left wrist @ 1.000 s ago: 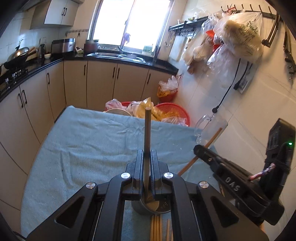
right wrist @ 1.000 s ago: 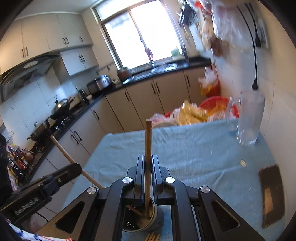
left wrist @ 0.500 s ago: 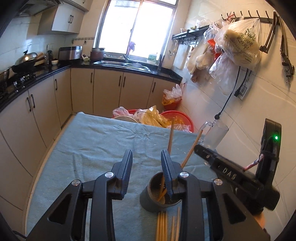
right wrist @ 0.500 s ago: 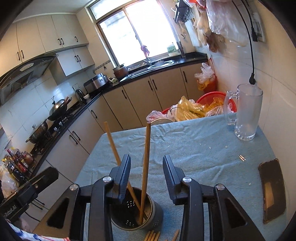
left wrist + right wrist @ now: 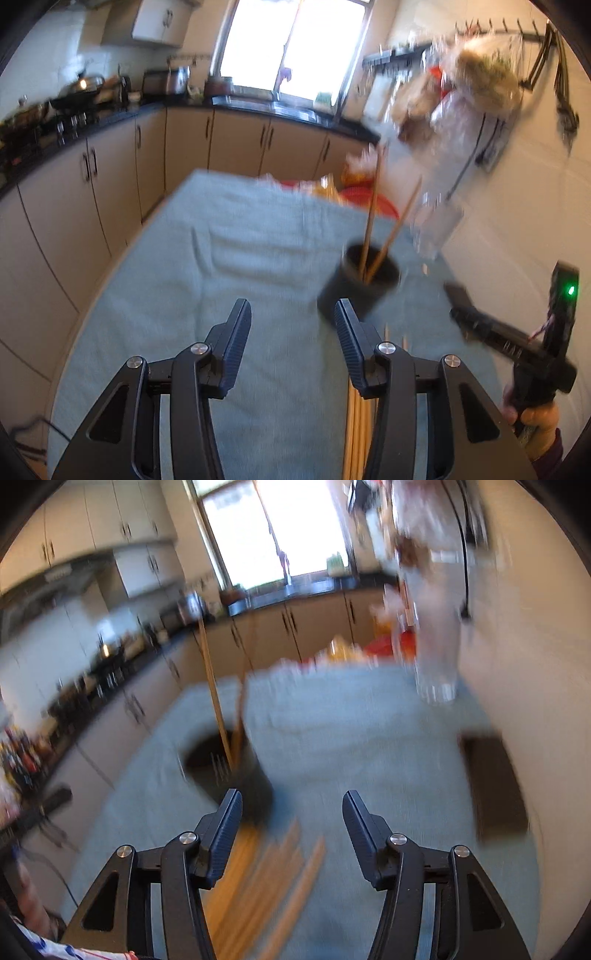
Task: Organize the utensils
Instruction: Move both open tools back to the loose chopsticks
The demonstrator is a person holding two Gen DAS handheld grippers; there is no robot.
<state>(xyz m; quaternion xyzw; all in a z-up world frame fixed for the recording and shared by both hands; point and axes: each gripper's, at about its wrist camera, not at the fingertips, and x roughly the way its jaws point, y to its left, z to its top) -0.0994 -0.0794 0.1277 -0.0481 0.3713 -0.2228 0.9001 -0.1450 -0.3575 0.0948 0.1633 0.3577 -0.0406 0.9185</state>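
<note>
A dark round utensil holder (image 5: 360, 282) stands on the blue-grey cloth with two wooden chopsticks (image 5: 371, 206) leaning in it. In the right wrist view the holder (image 5: 229, 764) is left of centre, blurred. Several loose chopsticks (image 5: 273, 878) lie on the cloth in front of it, also under my left gripper's right finger as chopsticks (image 5: 356, 424). My left gripper (image 5: 291, 332) has its jaws opening, with nothing between them. My right gripper (image 5: 291, 819) is likewise opening and holds nothing. The right gripper (image 5: 506, 343) shows at the right edge of the left wrist view.
A glass mug (image 5: 437, 664) stands at the far right of the table by the wall. A dark phone (image 5: 493, 786) lies on the cloth at the right. Red baskets with bags (image 5: 365, 195) sit beyond the table. Kitchen cabinets (image 5: 92, 192) run along the left.
Both grippers let go of a chopstick into the holder, opened wider and drew back from it. The holder now lies ahead of the fingertips, not under them.
</note>
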